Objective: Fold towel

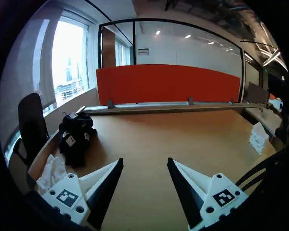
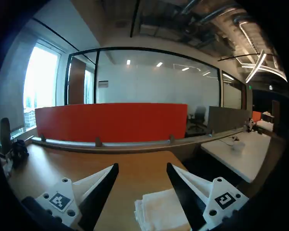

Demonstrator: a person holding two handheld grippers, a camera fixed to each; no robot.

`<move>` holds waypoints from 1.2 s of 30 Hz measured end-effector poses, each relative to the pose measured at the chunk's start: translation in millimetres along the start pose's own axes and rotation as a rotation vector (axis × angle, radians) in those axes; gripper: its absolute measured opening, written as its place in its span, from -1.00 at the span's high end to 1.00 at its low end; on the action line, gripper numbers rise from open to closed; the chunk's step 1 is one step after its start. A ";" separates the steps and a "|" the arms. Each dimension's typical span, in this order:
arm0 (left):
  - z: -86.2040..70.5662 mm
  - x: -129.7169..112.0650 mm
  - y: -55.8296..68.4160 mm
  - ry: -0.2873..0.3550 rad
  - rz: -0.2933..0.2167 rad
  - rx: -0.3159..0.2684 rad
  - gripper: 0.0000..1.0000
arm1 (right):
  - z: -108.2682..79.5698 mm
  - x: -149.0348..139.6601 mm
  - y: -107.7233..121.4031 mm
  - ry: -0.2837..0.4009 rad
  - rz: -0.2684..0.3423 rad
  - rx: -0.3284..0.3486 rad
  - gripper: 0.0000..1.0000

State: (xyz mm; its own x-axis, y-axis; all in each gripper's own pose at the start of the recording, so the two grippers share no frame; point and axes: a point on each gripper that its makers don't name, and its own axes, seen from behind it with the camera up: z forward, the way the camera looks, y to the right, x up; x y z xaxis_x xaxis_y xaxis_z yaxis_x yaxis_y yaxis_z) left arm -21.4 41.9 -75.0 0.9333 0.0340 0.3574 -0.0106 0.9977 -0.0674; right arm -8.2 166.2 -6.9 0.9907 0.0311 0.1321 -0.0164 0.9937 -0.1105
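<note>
Towel stack, white and folded, lies on the wooden desk at the bottom of the right gripper view; it sits low between the fingers of the right gripper, nearer the right-hand finger, whose inner edge overlaps one corner; whether finger and cloth touch, I cannot tell; the jaws stand spread wide, with nothing between the tips.

In the left gripper view the left gripper is likewise spread and holds nothing, with bare desk between its fingers; a folded white pile rests at the desk's right edge, well apart from this gripper; a crumpled white cloth lies at the lower left, just beside the left-hand finger; behind it sits a black bag with white tags, and a dark chair stands past the desk's edge; an orange partition runs along the far side.
</note>
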 end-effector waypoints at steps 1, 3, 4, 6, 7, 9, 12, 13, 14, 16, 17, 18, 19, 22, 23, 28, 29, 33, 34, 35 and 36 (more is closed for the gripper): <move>1.1 5.6 -1.0 0.012 0.000 0.001 -0.68 | 0.1 1.7 -5.1 0.003 0.002 0.009 -0.93; 3.8 17.4 -3.1 0.036 0.001 0.002 -0.68 | 0.3 5.2 -15.6 0.008 0.006 0.029 -0.94; 5.3 22.9 -4.1 0.046 0.002 0.001 -0.68 | 0.3 6.7 -20.5 0.009 0.006 0.037 -0.94; 8.6 34.2 -6.3 0.068 0.005 0.001 -0.68 | 0.4 9.8 -30.6 0.013 0.007 0.053 -0.93; 10.2 39.3 -7.4 0.077 0.006 0.002 -0.68 | 0.4 11.1 -35.3 0.014 0.006 0.059 -0.93; 13.3 50.0 -9.7 0.098 0.007 0.003 -0.68 | 0.4 13.7 -45.6 0.018 0.004 0.074 -0.93; 17.0 65.6 -12.2 0.129 0.003 0.004 -0.68 | 0.3 17.4 -61.4 0.023 0.003 0.098 -0.93; 18.0 70.4 -12.5 0.139 0.001 0.004 -0.68 | 0.5 18.5 -66.2 0.024 0.004 0.105 -0.93; 18.9 75.2 -12.8 0.149 -0.002 0.003 -0.68 | 0.8 19.6 -71.0 0.026 0.005 0.112 -0.94; 20.9 84.4 -12.7 0.168 -0.006 0.002 -0.68 | 0.9 22.8 -80.5 0.032 0.008 0.123 -0.94; 21.8 88.7 -12.6 0.177 -0.007 0.001 -0.68 | 0.9 24.3 -84.9 0.036 0.010 0.128 -0.93; 22.5 92.9 -12.5 0.186 -0.009 0.001 -0.68 | 0.8 25.8 -90.2 0.039 0.013 0.134 -0.94; 23.1 96.6 -12.5 0.194 -0.009 0.001 -0.68 | 0.6 27.0 -95.0 0.042 0.015 0.140 -0.94; 24.4 107.0 -11.8 0.219 -0.011 -0.001 -0.69 | -0.2 30.4 -109.7 0.048 0.022 0.158 -0.94; 24.7 110.1 -11.5 0.226 -0.011 -0.001 -0.68 | -0.6 31.3 -114.4 0.049 0.024 0.165 -0.94; 24.2 126.1 -10.5 0.266 -0.020 -0.003 -0.68 | -1.7 38.2 -139.5 0.061 0.032 0.189 -0.94; 24.3 128.4 -10.8 0.271 -0.021 0.000 -0.68 | -1.6 39.3 -143.9 0.063 0.034 0.192 -0.94; 24.0 135.4 -13.5 0.293 -0.021 0.012 -0.68 | -3.2 39.5 -155.7 0.063 0.042 0.207 -0.94; 23.4 136.7 -14.3 0.298 -0.026 0.014 -0.68 | -4.6 40.2 -157.7 0.062 0.040 0.211 -0.94; 22.9 137.9 -14.9 0.303 -0.030 0.016 -0.68 | -5.8 40.8 -159.5 0.062 0.038 0.215 -0.94; 22.6 138.7 -15.8 0.307 -0.034 0.016 -0.68 | -6.3 40.8 -160.2 0.062 0.035 0.215 -0.94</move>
State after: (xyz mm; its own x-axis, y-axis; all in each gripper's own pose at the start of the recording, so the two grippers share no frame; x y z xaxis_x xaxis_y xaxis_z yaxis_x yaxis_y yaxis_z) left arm 100.1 32.2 -3.4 0.9980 -0.0163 0.0613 0.0190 0.9988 -0.0449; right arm 35.7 7.6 9.9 0.9953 0.0663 0.0702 -0.0731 0.9923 0.0996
